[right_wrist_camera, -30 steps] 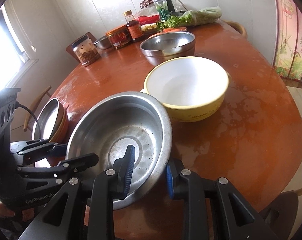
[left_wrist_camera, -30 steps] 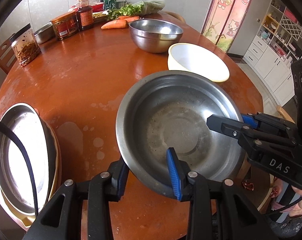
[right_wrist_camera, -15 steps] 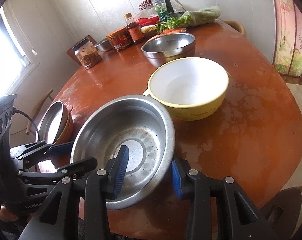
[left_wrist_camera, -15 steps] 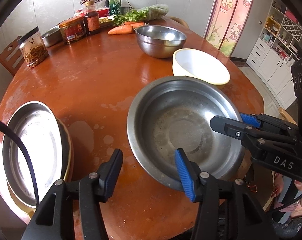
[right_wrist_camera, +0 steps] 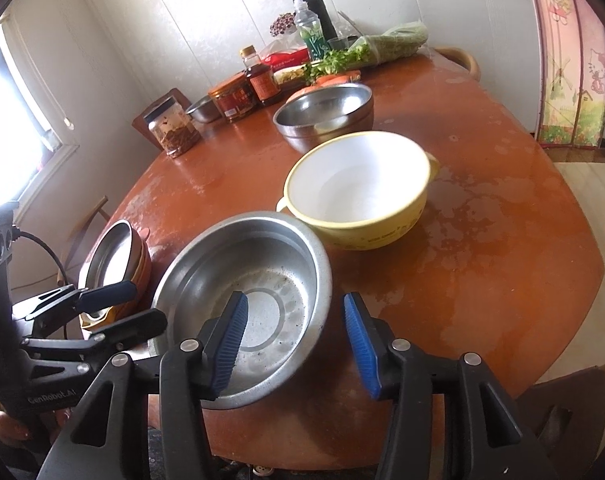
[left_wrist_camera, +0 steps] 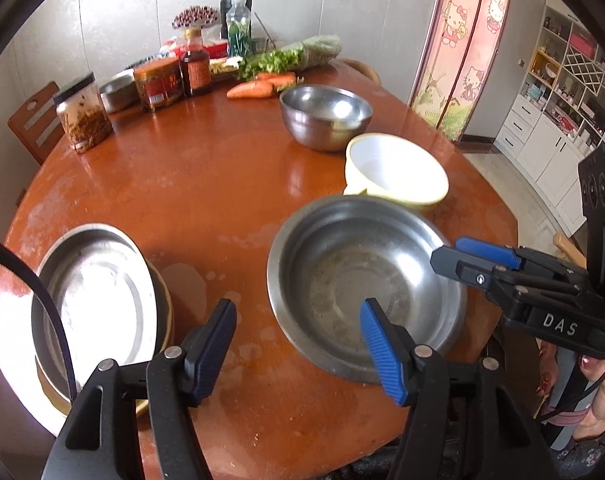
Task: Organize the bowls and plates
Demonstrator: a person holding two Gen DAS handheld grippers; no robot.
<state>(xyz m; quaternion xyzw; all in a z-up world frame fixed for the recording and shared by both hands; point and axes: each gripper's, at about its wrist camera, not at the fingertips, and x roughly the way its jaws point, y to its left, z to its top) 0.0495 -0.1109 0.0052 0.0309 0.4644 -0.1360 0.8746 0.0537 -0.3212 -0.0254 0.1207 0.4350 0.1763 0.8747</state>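
A wide shallow steel bowl [left_wrist_camera: 366, 280] rests on the brown round table near its front edge; it also shows in the right wrist view [right_wrist_camera: 246, 292]. My left gripper [left_wrist_camera: 298, 350] is open and empty, its jaws astride the bowl's near left rim. My right gripper [right_wrist_camera: 294, 344] is open and empty, its jaws astride the bowl's right rim; it also shows in the left wrist view [left_wrist_camera: 478, 260]. A yellow bowl with a white inside [left_wrist_camera: 394, 172] [right_wrist_camera: 358, 188] stands just behind. A deeper steel bowl [left_wrist_camera: 326, 114] [right_wrist_camera: 326, 114] stands farther back. A stack of plates with a steel one on top [left_wrist_camera: 98, 304] [right_wrist_camera: 114, 256] lies at the left.
Jars [left_wrist_camera: 82, 116], sauce bottles [left_wrist_camera: 196, 66], a small steel dish [left_wrist_camera: 118, 90], carrots [left_wrist_camera: 254, 88] and greens [left_wrist_camera: 294, 56] crowd the table's far edge. A chair [left_wrist_camera: 32, 120] stands at the left. The table's front edge [left_wrist_camera: 302, 464] is close below the grippers.
Both grippers opened, released the shallow steel bowl's rim and drew back. The bowl now rests on the table.
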